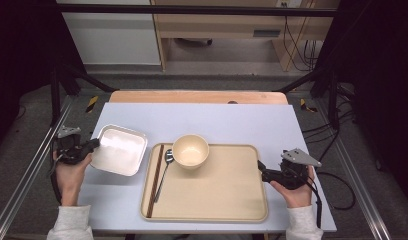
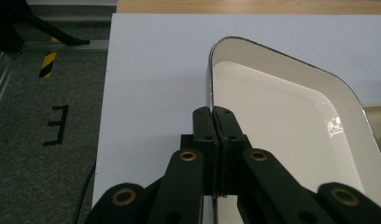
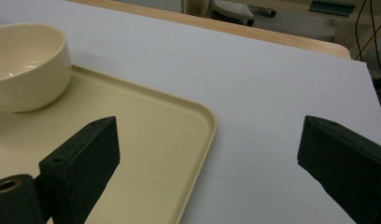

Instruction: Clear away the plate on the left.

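Observation:
A white square dish (image 1: 119, 149) lies on the white tabletop left of the tray. My left gripper (image 1: 93, 144) is shut on its left rim. In the left gripper view both black jaws of the left gripper (image 2: 213, 116) pinch the dish's thin dark-edged rim, and the dish's glossy empty inside (image 2: 282, 116) spreads to the right. My right gripper (image 1: 262, 169) sits at the right edge of the beige tray (image 1: 217, 200). In the right gripper view the right gripper (image 3: 208, 123) stands wide open over the tray's corner (image 3: 198, 121), with nothing between its jaws.
On the tray stand a cream bowl (image 1: 190, 150), a metal spoon (image 1: 166, 167) and dark chopsticks (image 1: 155, 180) along its left side. The bowl (image 3: 25, 65) is also at far left in the right gripper view. A wooden strip (image 1: 197, 96) borders the table's far edge.

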Tool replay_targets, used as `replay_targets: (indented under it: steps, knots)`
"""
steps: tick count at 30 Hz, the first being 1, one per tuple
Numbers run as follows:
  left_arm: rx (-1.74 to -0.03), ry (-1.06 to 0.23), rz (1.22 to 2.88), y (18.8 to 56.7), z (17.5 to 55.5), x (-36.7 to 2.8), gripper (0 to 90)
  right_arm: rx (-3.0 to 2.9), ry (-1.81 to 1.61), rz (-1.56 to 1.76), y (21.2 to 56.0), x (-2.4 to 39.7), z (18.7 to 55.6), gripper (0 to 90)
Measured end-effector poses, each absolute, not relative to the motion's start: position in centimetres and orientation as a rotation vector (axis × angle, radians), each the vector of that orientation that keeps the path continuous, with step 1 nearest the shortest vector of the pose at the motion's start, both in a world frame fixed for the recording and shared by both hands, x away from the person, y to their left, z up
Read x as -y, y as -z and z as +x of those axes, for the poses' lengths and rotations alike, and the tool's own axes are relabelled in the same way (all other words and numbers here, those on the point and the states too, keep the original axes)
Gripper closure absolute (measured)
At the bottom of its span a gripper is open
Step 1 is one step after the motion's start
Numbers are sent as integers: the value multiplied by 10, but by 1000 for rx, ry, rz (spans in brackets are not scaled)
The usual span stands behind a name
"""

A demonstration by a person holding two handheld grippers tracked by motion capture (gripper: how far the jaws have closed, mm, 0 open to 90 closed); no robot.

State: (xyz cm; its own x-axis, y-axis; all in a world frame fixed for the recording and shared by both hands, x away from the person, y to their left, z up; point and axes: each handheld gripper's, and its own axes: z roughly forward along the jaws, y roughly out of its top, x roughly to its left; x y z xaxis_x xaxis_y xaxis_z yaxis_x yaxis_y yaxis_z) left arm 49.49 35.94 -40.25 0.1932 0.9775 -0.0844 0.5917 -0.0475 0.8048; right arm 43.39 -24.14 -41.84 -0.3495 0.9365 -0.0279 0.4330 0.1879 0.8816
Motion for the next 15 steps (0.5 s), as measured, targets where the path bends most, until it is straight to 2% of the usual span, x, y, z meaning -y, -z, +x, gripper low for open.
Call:
replay_targets:
  steps: [15]
  knots:
    - [-1382, -704, 1686, 378, 479, -348, 890, -1878, -1102, 1282, 418, 241, 433, 60]
